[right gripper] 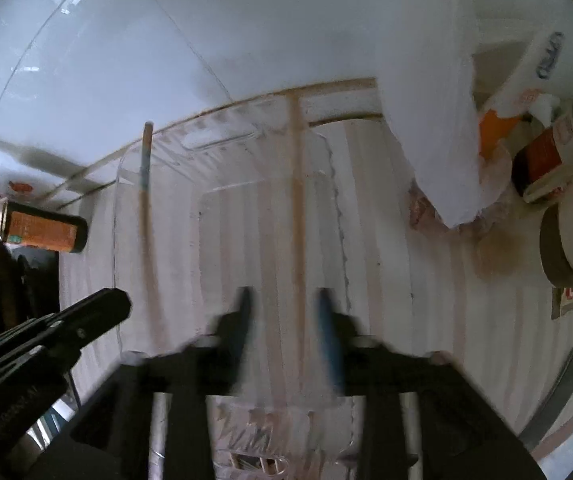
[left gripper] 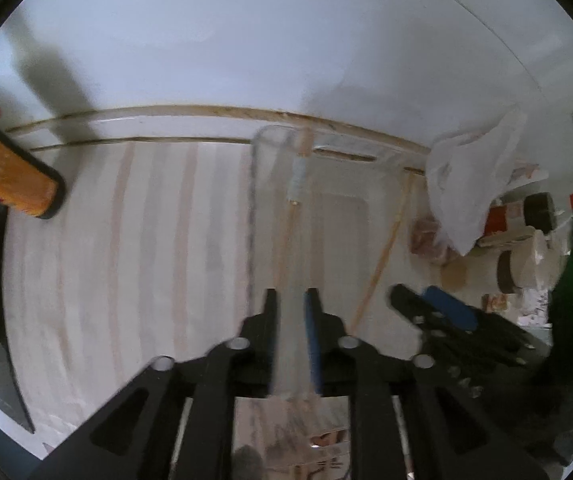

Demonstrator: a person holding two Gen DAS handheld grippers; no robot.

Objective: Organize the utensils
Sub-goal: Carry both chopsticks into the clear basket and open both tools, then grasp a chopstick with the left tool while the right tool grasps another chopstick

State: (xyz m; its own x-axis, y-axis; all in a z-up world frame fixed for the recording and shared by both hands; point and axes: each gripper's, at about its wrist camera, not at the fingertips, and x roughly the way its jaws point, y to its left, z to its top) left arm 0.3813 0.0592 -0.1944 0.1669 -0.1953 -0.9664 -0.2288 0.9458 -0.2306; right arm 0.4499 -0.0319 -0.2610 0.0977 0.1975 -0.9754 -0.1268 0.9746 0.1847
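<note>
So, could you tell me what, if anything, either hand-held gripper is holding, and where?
Nothing looks held: left hand-held gripper and right hand-held gripper stand open, with blue-banded chopstick and plain chopstick loose between their jaws.

Dim, cool light; both fisheye views are motion-blurred and bowed at the rims, with a dark shadow at ten o'clock.

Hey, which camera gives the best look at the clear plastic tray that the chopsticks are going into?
The right wrist view: the clear tray fills the middle of the picture, with its walls and both chopsticks visible. The left wrist view shows the tray smaller and blurrier, its near end hidden behind the left gripper.
</note>
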